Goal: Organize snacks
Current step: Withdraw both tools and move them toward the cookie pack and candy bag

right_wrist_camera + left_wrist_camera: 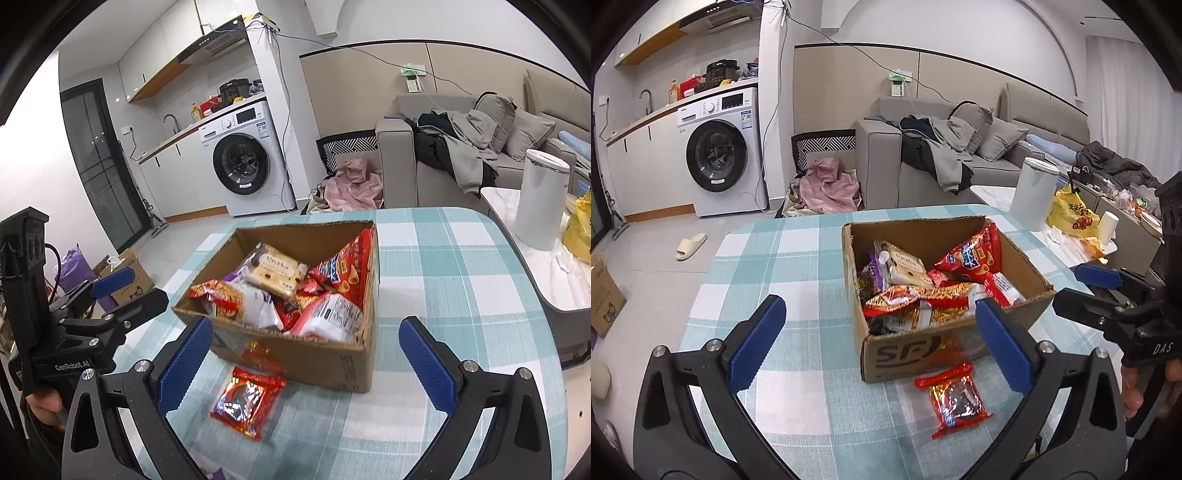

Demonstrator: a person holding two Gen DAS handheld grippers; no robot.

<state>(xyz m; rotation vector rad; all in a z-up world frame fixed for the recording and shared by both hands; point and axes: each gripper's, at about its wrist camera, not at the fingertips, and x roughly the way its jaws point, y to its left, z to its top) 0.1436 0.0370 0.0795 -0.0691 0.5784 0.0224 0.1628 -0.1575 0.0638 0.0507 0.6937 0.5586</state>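
Observation:
An open cardboard box stands on the checked tablecloth, filled with several snack bags. A small red snack packet lies flat on the cloth just in front of the box, touching nothing. My left gripper is open above the cloth, its blue pads wide apart with nothing between them. My right gripper is also open and holds nothing. Each gripper shows at the edge of the other's view: the right gripper and the left gripper.
The table carries the teal and white cloth. A white canister and a yellow bag sit on a side table at the right. A sofa with clothes, a washing machine and a slipper on the floor lie beyond.

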